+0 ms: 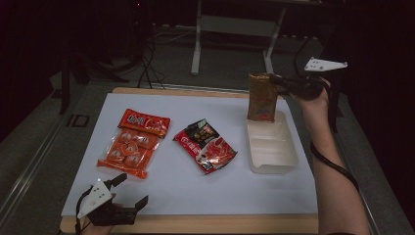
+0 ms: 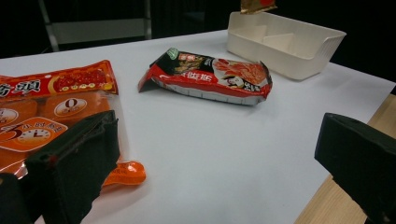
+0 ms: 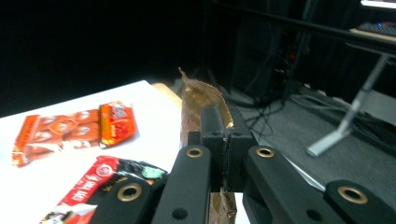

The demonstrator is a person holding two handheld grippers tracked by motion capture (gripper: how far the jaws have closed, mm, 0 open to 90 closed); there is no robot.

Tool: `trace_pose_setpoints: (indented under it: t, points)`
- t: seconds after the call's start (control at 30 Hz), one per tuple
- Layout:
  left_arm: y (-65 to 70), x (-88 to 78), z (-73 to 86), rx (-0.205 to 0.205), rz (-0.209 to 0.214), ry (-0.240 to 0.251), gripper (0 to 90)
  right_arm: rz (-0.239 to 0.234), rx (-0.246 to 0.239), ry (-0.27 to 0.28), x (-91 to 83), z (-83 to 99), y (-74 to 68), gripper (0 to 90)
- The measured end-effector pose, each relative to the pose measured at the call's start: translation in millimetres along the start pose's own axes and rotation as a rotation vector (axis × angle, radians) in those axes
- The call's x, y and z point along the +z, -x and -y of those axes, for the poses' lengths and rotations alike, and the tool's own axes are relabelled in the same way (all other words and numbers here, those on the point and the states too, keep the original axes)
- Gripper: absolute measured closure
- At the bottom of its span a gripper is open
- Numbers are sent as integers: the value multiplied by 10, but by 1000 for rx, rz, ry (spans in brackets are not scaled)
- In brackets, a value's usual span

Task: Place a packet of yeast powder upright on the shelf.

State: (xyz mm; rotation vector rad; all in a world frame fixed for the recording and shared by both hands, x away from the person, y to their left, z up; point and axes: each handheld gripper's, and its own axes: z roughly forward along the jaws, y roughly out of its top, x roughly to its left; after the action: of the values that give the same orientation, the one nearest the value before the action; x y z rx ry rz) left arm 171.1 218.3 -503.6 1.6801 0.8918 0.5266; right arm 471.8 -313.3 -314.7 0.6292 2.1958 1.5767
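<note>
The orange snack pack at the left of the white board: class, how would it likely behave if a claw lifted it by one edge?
The orange snack pack would probably flop: it lies flat in thin, glossy film. That film may be slippery. The separate pieces inside suggest it would bend between them.

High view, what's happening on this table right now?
A person is packing snack packets into a cream divided tray. The right claw is shut on the top edge of a brown-gold packet, hanging upright over the tray's far end. The left claw rests open near the table's front edge. An orange packet and a red-and-black packet lie on the white mat.
</note>
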Motion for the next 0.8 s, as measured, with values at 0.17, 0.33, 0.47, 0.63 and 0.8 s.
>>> trace_pose_setpoints:
  t: [0.17, 0.33, 0.47, 0.63, 0.8]
  points:
    - [3, -6, 5, -1, -2, -3, 5, 32, -6, 4, 6, 88, 115, 899]
    - [-1, -4, 7, -2, -2, -4, 6, 62, -37, -22, 62, 137, 161, 898]
    - [0, -4, 6, -4, -1, -3, 6, 75, -50, -32, 128, 205, 192, 895]
    - [-4, -9, 8, -4, -3, -4, 5, 88, -60, -43, 206, 306, 199, 896]
    - [-1, -6, 7, -4, 0, -5, 5, 76, -40, -50, 264, 396, 210, 896]
